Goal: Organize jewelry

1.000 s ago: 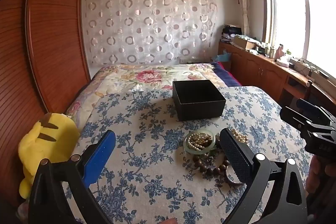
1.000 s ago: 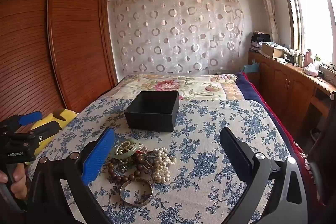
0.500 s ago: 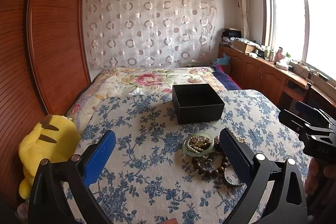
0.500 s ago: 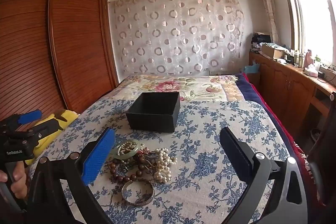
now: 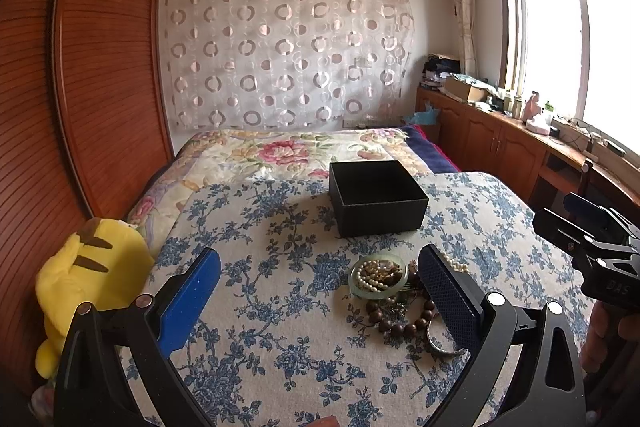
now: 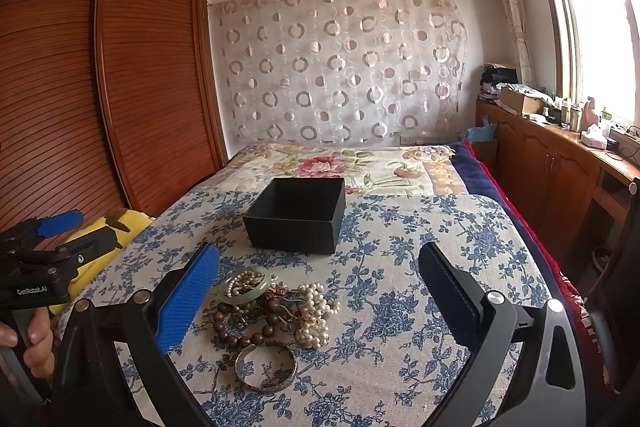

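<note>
A heap of jewelry lies on the blue-flowered cloth: a pale green bangle (image 6: 245, 290) with small pearls in it, a brown bead bracelet (image 6: 244, 335), a white pearl string (image 6: 314, 313) and a silver bangle (image 6: 266, 367). Behind it stands an open black box (image 6: 298, 217), empty as far as I see. My right gripper (image 6: 318, 269) is open above the heap, which sits near its left finger. My left gripper (image 5: 320, 273) is open too; the green bangle (image 5: 378, 275) and brown beads (image 5: 400, 323) lie by its right finger, and the black box (image 5: 378, 203) is beyond.
A yellow plush toy (image 5: 86, 279) sits at the bed's left edge beside the wooden wardrobe (image 5: 100, 75). A flowered quilt (image 5: 288, 151) covers the far bed. Wooden cabinets (image 6: 556, 163) with clutter run under the window on the right.
Both views have tilted slightly upward, so the box and jewelry sit a little lower in the frames. Both grippers stay open and nothing was picked up.
</note>
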